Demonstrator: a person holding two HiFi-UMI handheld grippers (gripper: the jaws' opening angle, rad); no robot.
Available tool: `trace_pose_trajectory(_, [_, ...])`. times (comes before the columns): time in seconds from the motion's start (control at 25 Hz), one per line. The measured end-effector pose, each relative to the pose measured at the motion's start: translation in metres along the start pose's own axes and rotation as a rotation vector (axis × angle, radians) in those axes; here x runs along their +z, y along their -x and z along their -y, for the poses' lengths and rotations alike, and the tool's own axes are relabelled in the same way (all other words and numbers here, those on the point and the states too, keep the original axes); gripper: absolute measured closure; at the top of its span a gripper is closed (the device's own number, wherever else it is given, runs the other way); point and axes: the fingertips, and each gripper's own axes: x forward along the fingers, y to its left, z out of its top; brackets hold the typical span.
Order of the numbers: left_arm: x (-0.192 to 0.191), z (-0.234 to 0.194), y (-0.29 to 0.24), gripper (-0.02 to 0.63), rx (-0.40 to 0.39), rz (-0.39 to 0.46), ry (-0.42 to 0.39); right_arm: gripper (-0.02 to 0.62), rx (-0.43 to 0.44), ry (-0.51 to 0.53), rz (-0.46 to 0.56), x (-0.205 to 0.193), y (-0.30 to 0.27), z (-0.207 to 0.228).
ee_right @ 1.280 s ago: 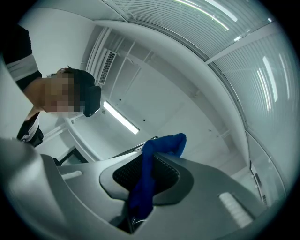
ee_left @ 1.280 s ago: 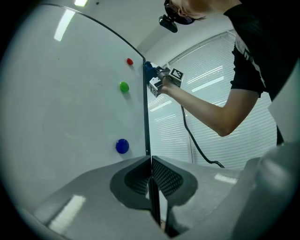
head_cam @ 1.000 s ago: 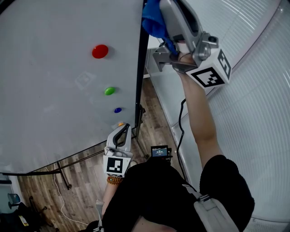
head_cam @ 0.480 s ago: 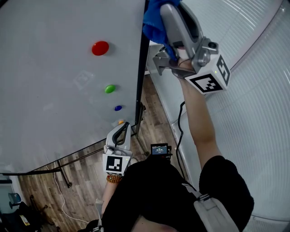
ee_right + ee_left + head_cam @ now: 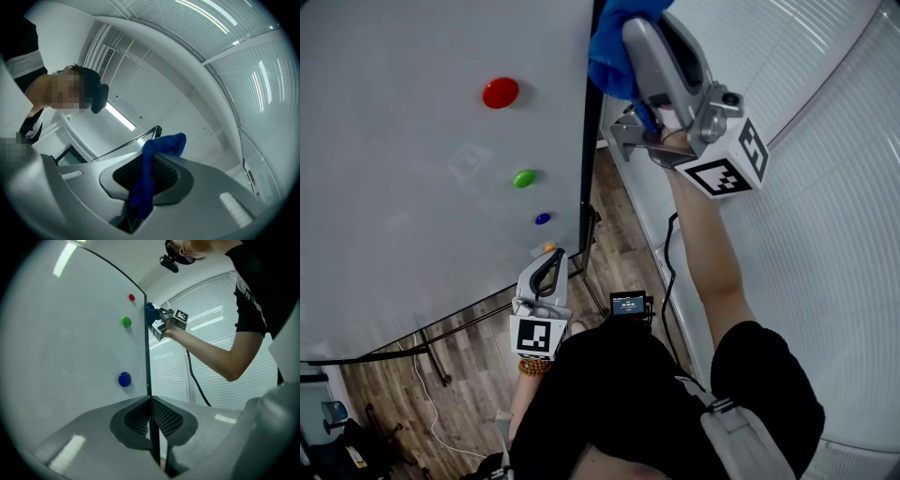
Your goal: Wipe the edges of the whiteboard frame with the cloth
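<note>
- Left hand-held gripper [image 5: 547, 270]: jaws narrow, closed on the whiteboard frame [image 5: 146, 366] near its lower right corner.
- Whiteboard [image 5: 412, 187]: blue magnet [image 5: 543, 218], green magnet [image 5: 523, 178] and red magnet [image 5: 501, 92] near its right edge.
- Right hand-held gripper [image 5: 634, 37]: raised, jaws clamped on the blue cloth [image 5: 607, 52].
- Blue cloth: against the frame's right edge, above the red magnet.

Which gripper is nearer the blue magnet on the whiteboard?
Left. The left gripper clamps the whiteboard frame just below the blue magnet; the right gripper, holding the cloth, is up past the red magnet.
</note>
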Motion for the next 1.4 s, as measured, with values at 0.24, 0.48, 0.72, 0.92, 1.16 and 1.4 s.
trace_pose_trajectory(0.24, [0.002, -0.001, 0.0, 0.606, -0.009, -0.006, -0.003, 0.511, -0.009, -0.013, 0.002, -0.005, 0.001, -0.002])
trace_pose_trajectory(0.48, [0.01, -0.001, -0.003, 0.606, -0.019, 0.004, 0.004, 0.511, -0.018, -0.028, -0.008, -0.011, 0.006, 0.0])
trace_pose_trajectory(0.72, [0.008, 0.001, -0.001, 0.606, -0.023, -0.006, 0.008, 0.511, -0.026, -0.044, -0.014, -0.017, 0.01, -0.003])
trace_pose_trajectory(0.92, [0.009, 0.003, -0.002, 0.606, -0.03, -0.007, 0.017, 0.511, -0.034, -0.05, -0.016, -0.021, 0.016, -0.006])
trace_pose_trajectory(1.16, [0.008, 0.005, 0.001, 0.606, -0.036, -0.021, 0.015, 0.511, -0.038, -0.051, -0.021, -0.019, 0.015, -0.01])
trace_pose_trajectory(1.4, [0.011, 0.007, 0.001, 0.606, -0.045, -0.025, 0.017, 0.511, -0.06, -0.064, -0.021, -0.02, 0.02, -0.011])
